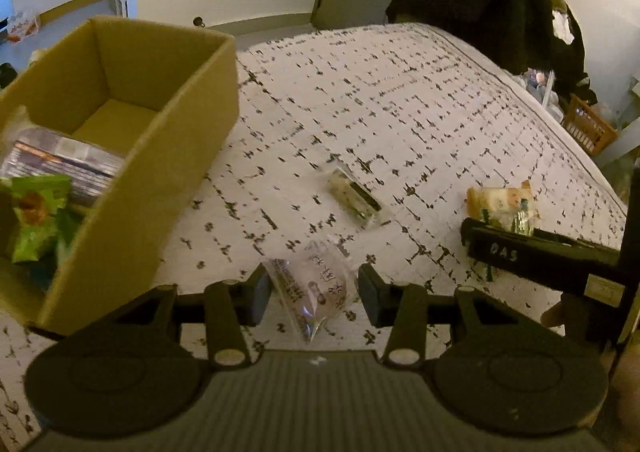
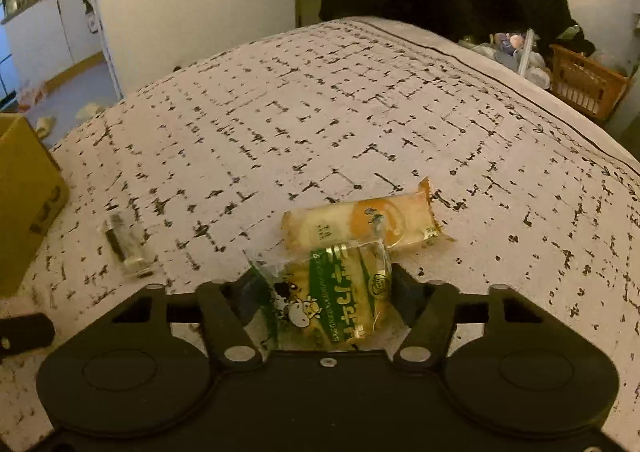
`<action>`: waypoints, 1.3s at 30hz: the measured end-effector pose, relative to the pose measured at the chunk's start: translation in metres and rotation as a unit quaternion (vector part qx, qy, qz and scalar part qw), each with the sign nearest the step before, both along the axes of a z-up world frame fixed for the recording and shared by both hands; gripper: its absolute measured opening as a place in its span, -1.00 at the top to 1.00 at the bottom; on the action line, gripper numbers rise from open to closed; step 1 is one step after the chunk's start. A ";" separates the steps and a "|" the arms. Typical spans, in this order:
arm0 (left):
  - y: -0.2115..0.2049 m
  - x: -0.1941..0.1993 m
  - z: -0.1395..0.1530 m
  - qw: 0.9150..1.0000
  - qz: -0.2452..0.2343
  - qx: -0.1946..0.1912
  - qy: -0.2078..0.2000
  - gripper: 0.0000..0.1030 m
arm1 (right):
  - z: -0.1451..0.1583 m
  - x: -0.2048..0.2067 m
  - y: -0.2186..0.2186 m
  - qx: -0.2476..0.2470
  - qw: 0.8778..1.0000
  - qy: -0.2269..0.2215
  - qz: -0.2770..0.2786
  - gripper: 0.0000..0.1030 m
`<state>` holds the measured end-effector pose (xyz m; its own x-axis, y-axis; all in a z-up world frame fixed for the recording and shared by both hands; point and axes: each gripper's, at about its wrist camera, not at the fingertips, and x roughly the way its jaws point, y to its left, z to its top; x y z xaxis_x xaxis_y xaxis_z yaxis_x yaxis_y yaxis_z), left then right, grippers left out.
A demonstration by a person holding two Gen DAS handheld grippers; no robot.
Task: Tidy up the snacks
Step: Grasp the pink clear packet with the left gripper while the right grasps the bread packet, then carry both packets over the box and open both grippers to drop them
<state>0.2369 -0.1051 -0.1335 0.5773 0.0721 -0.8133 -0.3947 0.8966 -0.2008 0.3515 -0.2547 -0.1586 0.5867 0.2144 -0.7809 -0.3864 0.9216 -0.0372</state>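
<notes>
Between the left tongs (image 1: 314, 294): a clear plastic snack packet with dark printed characters (image 1: 316, 288), its left edge at the left pad, a sliver of surface showing before the right pad; whether pinched or merely straddled cannot be told. Lying on the white bedspread with black dash pattern (image 1: 400, 100), just right of the open brown cardboard box (image 1: 168, 156).

Between the right tongs (image 2: 324, 292): a green-and-clear wrapped biscuit packet with a cartoon cow (image 2: 336, 300), both pads tight against its sides, pinched. Just beyond it, touching or overlapping its far corner, a pale orange wrapped cake roll (image 2: 360, 224).

Only in the left wrist view: the box interior, holding a crumpled green snack bag (image 1: 36, 220) at the near end and a purplish foil packet (image 1: 60, 160) behind it, the far end bare cardboard. Also there, the right tongs (image 1: 496, 230) seen from the side at the right edge.

Only in the right wrist view: the cow print and the cake roll's full length.

Shared by both: a small clear packet with a dark strip (image 1: 354, 198), alone in mid-bedspread.

Count: four packets on the bedspread, two visible in the box, one box.
</notes>
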 end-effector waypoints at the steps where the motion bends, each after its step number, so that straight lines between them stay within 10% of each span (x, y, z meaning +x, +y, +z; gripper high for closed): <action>1: 0.002 -0.002 0.002 1.000 0.002 0.001 -0.002 0.12 | 0.003 -0.001 0.001 -0.003 1.000 0.003 0.000 -0.13; 24: 0.057 -0.052 0.077 0.996 0.039 0.021 -0.077 0.12 | 0.109 -0.072 0.058 0.058 0.992 -0.094 0.053 -0.07; 39: 0.102 -0.076 0.097 0.992 0.070 0.021 -0.105 0.12 | 0.128 -0.099 0.104 0.095 0.984 -0.116 0.095 -0.08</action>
<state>0.1613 -0.0028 -0.0365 0.7151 0.1958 -0.6711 -0.4702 0.8451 -0.2544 0.2529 -0.1508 -0.0311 0.6789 0.4669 -0.5667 -0.5546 0.8319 0.0210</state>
